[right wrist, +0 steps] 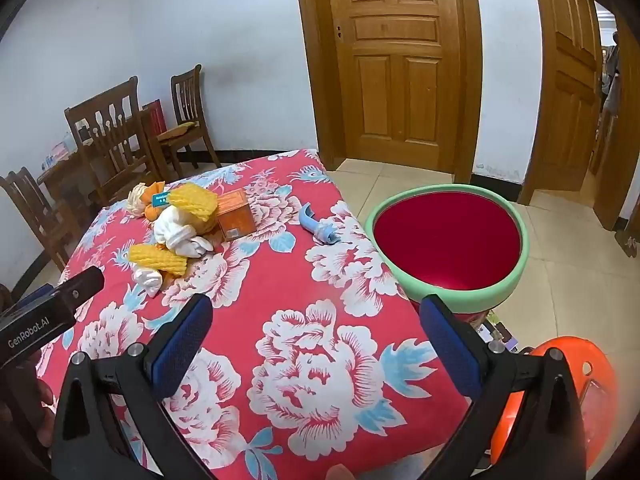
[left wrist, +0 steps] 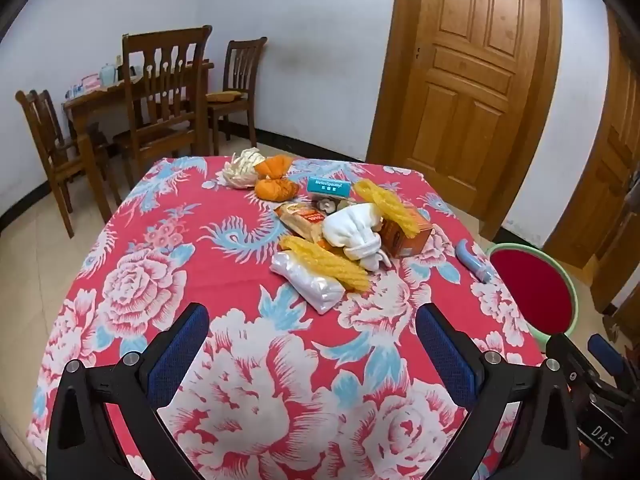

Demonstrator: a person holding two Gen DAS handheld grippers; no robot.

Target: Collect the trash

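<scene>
Both the left gripper (left wrist: pixel 312 356) and right gripper (right wrist: pixel 316 344) hang with jaws wide apart, empty; the trash pile (left wrist: pixel 340 232) lies mid-frame ahead, nearer the left; the bin (right wrist: pixel 448 236) sits right.

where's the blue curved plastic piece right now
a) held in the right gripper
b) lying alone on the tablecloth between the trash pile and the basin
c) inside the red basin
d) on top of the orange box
b: the blue curved plastic piece lies by itself on the tablecloth, apart from the orange box and outside the basin.
</scene>
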